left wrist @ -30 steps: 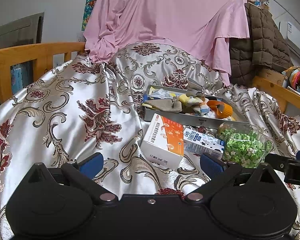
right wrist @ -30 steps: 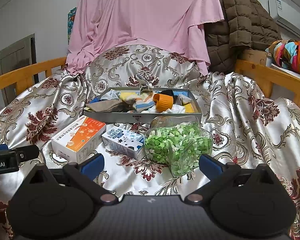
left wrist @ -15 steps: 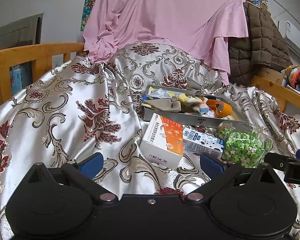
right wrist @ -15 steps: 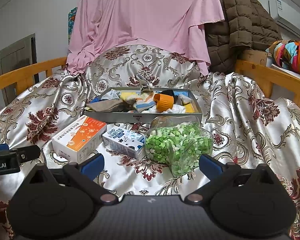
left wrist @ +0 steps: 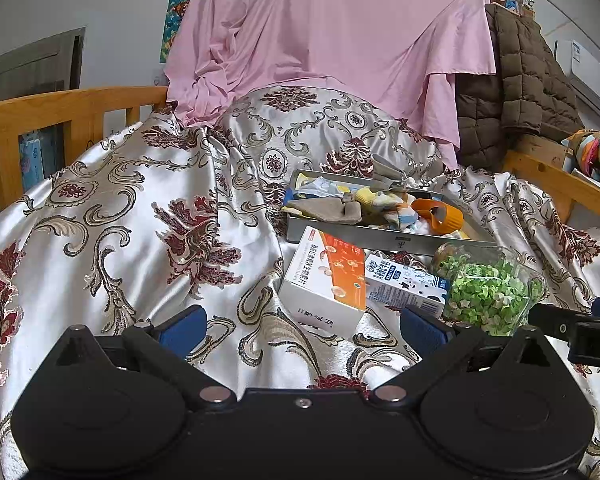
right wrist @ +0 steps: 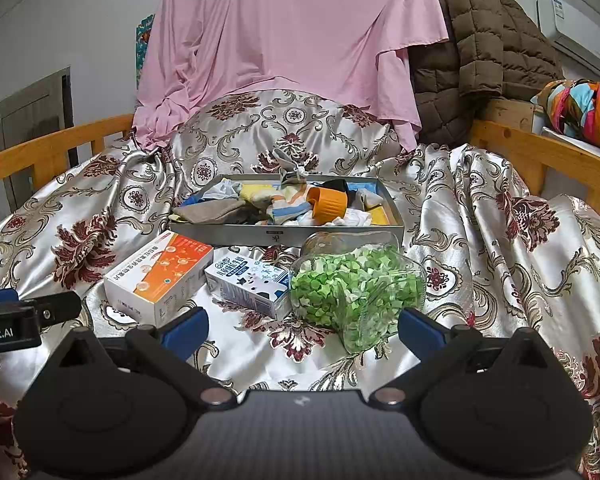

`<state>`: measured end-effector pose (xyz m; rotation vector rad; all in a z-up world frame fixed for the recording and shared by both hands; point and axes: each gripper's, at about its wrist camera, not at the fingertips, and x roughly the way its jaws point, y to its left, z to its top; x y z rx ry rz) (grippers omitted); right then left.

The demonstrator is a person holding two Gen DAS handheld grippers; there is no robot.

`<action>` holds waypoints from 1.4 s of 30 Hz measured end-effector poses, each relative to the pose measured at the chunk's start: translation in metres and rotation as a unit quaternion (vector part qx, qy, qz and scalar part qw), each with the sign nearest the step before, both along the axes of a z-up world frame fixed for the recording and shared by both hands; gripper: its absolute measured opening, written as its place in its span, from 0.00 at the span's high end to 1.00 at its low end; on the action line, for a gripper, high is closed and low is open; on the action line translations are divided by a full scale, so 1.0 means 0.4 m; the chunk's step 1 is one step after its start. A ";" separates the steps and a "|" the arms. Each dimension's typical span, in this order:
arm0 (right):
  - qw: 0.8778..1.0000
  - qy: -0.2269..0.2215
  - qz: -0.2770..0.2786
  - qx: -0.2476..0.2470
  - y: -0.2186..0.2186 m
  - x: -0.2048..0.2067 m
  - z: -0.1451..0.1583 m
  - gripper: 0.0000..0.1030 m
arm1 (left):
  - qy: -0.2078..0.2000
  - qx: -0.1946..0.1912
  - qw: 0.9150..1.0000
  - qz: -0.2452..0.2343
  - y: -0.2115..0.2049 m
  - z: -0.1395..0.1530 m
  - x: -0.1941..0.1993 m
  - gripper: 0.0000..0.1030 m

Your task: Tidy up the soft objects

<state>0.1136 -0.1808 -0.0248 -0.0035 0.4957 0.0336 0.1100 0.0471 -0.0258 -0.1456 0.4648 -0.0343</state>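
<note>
while both tongs (left wrist: 302,330) (right wrist: 302,330) gape empty: two boxes (right wrist: 158,276) (right wrist: 248,282), one tray (right wrist: 286,234), one jar (right wrist: 358,288)

Left gripper (left wrist: 302,330): matte black body with two rounded lobes, each bearing a shallow circular recess and a small triangular boss. Two black link arms run forward from silver pivot rivets to the fingers (left wrist: 182,328), which carry blue pads. A small silver screw sits at the body's centre front edge.

Right gripper (right wrist: 302,328): same black construction, silver rivets and blue finger pads; its centre panel has a fine ribbed texture and a small white mark. In the right wrist view, the left unit's side shows white lettering "obot.AI".
</note>
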 end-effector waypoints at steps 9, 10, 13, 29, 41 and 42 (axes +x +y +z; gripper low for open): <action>1.000 0.000 0.000 0.000 -0.001 0.000 0.000 0.00 | 0.000 0.000 1.000 0.000 -0.001 0.000 0.000 0.01; 1.000 0.000 0.000 0.000 -0.001 0.000 0.000 0.00 | 0.000 0.001 1.000 0.000 -0.001 0.000 0.000 0.01; 1.000 0.000 0.000 0.000 -0.001 0.000 -0.001 0.00 | -0.001 0.001 1.000 0.000 -0.001 0.000 0.000 0.01; 1.000 0.000 0.000 0.000 0.000 -0.001 -0.001 0.00 | 0.000 0.001 1.000 0.000 -0.002 -0.001 -0.001 0.01; 1.000 0.000 0.002 0.000 0.002 -0.003 -0.001 0.00 | -0.002 0.007 1.000 -0.001 -0.001 0.003 0.000 0.01; 1.000 0.000 0.002 0.000 0.002 -0.003 -0.001 0.00 | -0.002 0.007 1.000 -0.001 -0.001 0.003 0.000 0.01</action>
